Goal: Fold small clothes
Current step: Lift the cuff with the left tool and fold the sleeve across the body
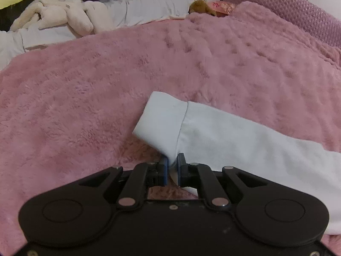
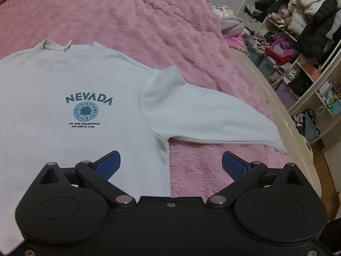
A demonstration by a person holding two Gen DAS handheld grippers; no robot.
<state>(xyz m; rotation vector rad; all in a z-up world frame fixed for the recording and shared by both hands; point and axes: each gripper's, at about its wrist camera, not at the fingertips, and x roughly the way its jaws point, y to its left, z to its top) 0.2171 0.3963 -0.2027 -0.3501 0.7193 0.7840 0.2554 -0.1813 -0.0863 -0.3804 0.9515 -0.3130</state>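
A white sweatshirt (image 2: 64, 81) printed with "NEVADA" and a teal round emblem lies flat, front up, on a fluffy pink blanket (image 2: 138, 17). Its right sleeve (image 2: 202, 111) stretches out toward the bed's edge. In the left wrist view the other sleeve (image 1: 234, 140) lies across the blanket, its cuff (image 1: 159, 117) lifted. My left gripper (image 1: 172, 162) is shut on the sleeve's lower edge by the cuff seam. My right gripper (image 2: 170, 162) hangs open above the shirt's side hem, with nothing between its blue pads (image 2: 232, 164).
Pillows, a cream plush blanket (image 1: 57, 12) and a brown soft toy (image 1: 200, 6) lie at the bed's head beside a purple headboard (image 1: 287, 10). Right of the bed's wooden rim (image 2: 298, 132) stand open shelves (image 2: 302, 32) crammed with clothes and jackets.
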